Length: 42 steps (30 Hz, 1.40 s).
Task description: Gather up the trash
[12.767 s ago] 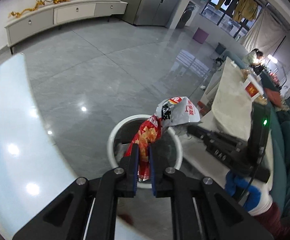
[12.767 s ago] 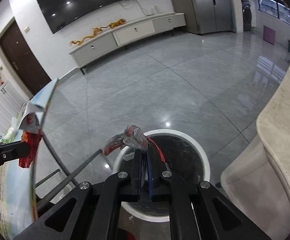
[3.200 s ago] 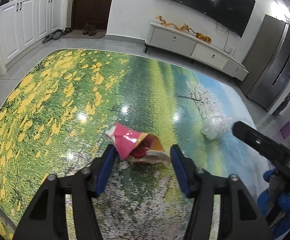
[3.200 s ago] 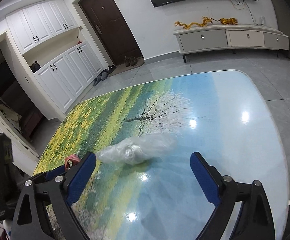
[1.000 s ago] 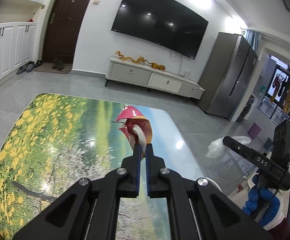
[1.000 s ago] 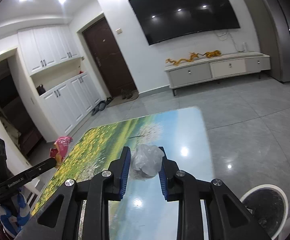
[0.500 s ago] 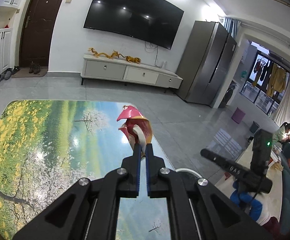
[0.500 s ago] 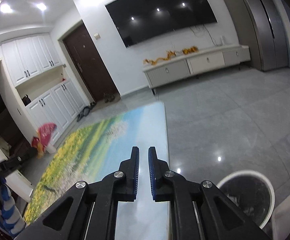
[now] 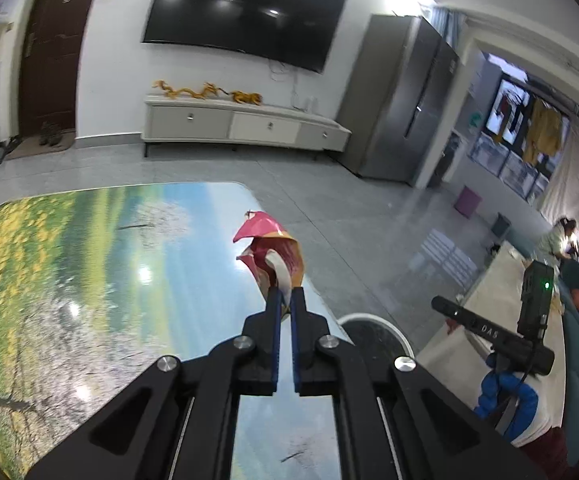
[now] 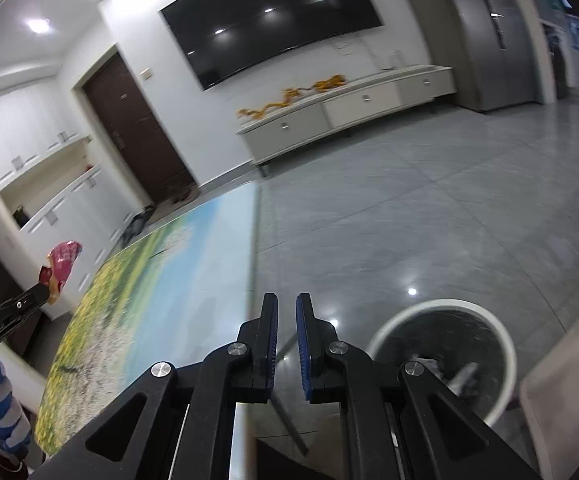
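My left gripper (image 9: 285,300) is shut on a crumpled pink and orange snack wrapper (image 9: 267,240), held up over the right edge of the landscape-printed table (image 9: 89,260). The right wrist view shows that wrapper (image 10: 61,260) at the far left, in the left gripper (image 10: 43,290). My right gripper (image 10: 286,308) has its jaws nearly together with nothing visible between them, above the table edge (image 10: 169,280). The round white-rimmed trash bin (image 10: 441,304) stands on the floor to its right, with some scraps inside. In the left wrist view the bin (image 9: 373,318) lies just past my fingers, and the right gripper (image 9: 437,304) is beyond it.
Grey tiled floor surrounds the table. A pale stone counter (image 9: 501,280) runs along the right, close to the bin. A white TV cabinet (image 9: 245,124) and a steel fridge (image 9: 401,100) line the far wall. A seated person (image 9: 561,232) is far right.
Both views have swung right towards the bin. The clear plastic bag that sat between my right jaws a second ago is gone from view and those jaws have closed. The left still grips the wrapper.
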Each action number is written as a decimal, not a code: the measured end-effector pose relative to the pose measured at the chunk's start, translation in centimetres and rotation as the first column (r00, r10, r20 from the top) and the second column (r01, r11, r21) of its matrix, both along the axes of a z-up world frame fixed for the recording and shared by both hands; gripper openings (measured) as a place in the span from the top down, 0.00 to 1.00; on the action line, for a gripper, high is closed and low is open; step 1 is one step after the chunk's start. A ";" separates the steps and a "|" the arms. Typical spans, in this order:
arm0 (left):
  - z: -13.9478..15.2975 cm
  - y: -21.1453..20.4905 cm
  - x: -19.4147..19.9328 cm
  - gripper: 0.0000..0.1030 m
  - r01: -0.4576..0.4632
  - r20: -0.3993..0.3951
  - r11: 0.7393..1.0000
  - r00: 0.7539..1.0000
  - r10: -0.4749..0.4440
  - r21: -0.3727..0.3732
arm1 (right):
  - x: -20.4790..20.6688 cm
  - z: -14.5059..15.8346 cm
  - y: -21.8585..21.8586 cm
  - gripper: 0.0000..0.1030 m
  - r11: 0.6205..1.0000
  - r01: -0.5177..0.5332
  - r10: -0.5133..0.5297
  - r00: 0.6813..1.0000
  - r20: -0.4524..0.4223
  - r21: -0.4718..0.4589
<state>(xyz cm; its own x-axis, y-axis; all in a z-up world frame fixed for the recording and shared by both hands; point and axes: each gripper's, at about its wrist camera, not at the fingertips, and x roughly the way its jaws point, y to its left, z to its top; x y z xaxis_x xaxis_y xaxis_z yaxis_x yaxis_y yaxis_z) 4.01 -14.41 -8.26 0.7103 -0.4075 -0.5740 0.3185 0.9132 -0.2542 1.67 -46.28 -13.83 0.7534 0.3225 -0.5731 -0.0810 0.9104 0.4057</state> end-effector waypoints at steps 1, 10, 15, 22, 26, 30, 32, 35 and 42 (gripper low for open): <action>-0.1 -0.7 0.1 0.96 0.017 0.000 1.000 1.000 -0.017 0.008 | -0.4 -0.2 -0.9 0.90 1.000 0.022 -0.022 1.000 -0.003 0.000; -1.9 -9.7 1.8 0.96 0.218 -0.066 0.973 0.975 -0.213 0.079 | -2.3 -1.4 -7.0 0.90 0.986 0.164 -0.163 0.986 -0.026 0.018; -3.6 -14.9 3.5 0.96 0.313 -0.137 0.945 0.944 -0.300 0.092 | -2.9 -1.9 -9.4 0.90 0.975 0.219 -0.219 0.975 -0.031 0.027; -6.7 -21.2 6.3 0.96 0.401 -0.246 0.911 0.896 -0.369 0.096 | -4.0 -2.5 -11.8 0.90 0.958 0.285 -0.283 0.958 -0.048 0.029; -8.7 -24.0 7.4 0.94 0.440 -0.307 0.895 0.864 -0.399 0.075 | -4.7 -2.9 -12.9 0.90 0.946 0.322 -0.319 0.946 -0.060 0.034; -10.2 -26.0 8.0 0.94 0.469 -0.353 0.880 0.837 -0.418 0.071 | -5.5 -3.3 -13.8 0.90 0.936 0.351 -0.348 0.935 -0.071 0.036; -10.8 -26.6 8.1 0.94 0.473 -0.373 0.879 0.828 -0.418 0.063 | -5.7 -3.4 -14.0 0.90 0.932 0.361 -0.357 0.931 -0.075 0.038; -10.9 -26.4 8.0 0.94 0.474 -0.386 0.879 0.822 -0.419 0.054 | -6.1 -3.5 -14.3 0.90 0.930 0.367 -0.363 0.928 -0.078 0.038; -9.4 -24.6 7.5 0.94 0.434 -0.344 0.896 0.859 -0.379 0.096 | -5.7 -3.2 -13.8 0.87 0.934 0.356 -0.352 0.933 -0.081 0.044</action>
